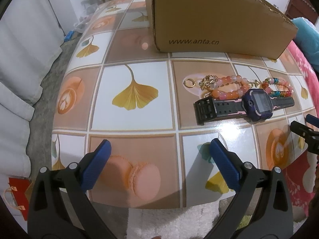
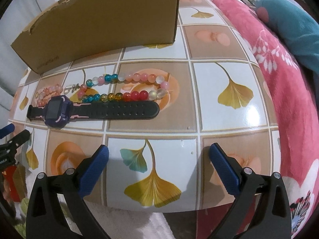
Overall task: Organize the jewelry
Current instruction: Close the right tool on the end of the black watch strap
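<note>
Where the watch point(image 1: 257, 104) lies flat on the table point(image 1: 139, 99), two bead bracelets sit just behind it: pink one point(image 1: 227, 86) and multicolour one point(image 2: 127, 87), touching its strap. Box point(image 1: 209, 16) stands farther back, apart. Left gripper point(image 1: 159, 165) and right gripper point(image 2: 159, 165): both spread wide, empty, over near edge.

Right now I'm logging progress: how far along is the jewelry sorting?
Nothing looks done yet. The watch, the pink bead bracelet and the multicolored bead bracelet all lie on the table in front of the cardboard box. Nothing is in hand: the left gripper and right gripper are open and empty. Every piece is left to put away.
</note>
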